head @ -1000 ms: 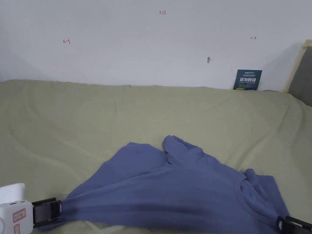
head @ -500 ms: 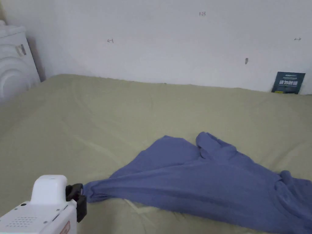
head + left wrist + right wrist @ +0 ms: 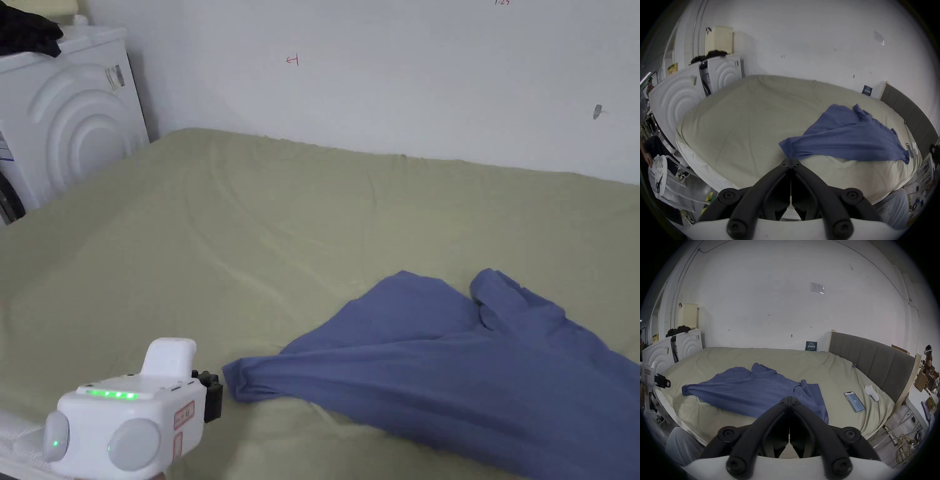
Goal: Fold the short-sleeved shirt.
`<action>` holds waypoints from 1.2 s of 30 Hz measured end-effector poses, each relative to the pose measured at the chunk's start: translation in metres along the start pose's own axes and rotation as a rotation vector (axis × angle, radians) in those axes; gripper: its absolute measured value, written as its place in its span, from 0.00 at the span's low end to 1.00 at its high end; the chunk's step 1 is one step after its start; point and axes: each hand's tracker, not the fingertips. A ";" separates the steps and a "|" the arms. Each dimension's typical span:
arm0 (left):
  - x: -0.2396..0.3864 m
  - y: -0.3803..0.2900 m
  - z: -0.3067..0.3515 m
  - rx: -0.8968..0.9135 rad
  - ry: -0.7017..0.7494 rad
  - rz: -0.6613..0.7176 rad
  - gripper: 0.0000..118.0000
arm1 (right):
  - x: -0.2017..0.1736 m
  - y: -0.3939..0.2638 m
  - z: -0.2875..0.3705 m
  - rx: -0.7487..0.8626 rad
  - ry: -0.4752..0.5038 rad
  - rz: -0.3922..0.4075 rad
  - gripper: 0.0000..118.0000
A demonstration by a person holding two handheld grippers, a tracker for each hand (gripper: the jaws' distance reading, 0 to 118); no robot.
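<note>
The blue short-sleeved shirt [image 3: 469,375] [image 3: 851,138] [image 3: 753,392] lies spread and rumpled on the green bed sheet [image 3: 250,250], one sleeve bunched at the far side. Its near left corner rests rounded on the sheet. My left gripper [image 3: 215,394] [image 3: 791,160] [image 3: 667,383] has its jaws closed together just short of that corner, with a gap to the cloth seen from the right gripper view. My right gripper [image 3: 790,398] is shut too, held above the shirt's collar end with no cloth between its jaws.
A phone [image 3: 854,404] and a white object [image 3: 872,393] lie on the sheet right of the shirt, by the grey headboard [image 3: 875,356]. White appliances [image 3: 69,137] stand past the bed's left end. A dark card [image 3: 811,345] leans on the wall.
The head camera has swung left. My left gripper pulled the shirt's corner leftward, then came off it; the corner now lies slack on the sheet. The right gripper has left the head view.
</note>
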 end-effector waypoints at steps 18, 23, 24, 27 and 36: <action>-0.053 0.043 -0.093 -0.161 -0.180 0.017 0.00 | -0.026 -0.015 -0.048 -0.142 0.093 -0.003 0.01; -0.048 0.041 -0.090 -0.152 -0.169 0.031 0.00 | -0.017 -0.013 -0.059 -0.181 0.094 -0.029 0.01; -0.049 0.039 -0.093 -0.144 -0.163 0.036 0.00 | -0.015 -0.011 -0.065 -0.195 0.084 -0.034 0.01; -0.048 0.037 -0.092 -0.144 -0.169 0.052 0.00 | -0.004 0.001 -0.096 -0.239 0.067 -0.072 0.01; -0.042 0.041 -0.098 -0.146 -0.171 0.054 0.00 | 0.015 0.074 -0.296 -0.314 0.090 0.017 0.01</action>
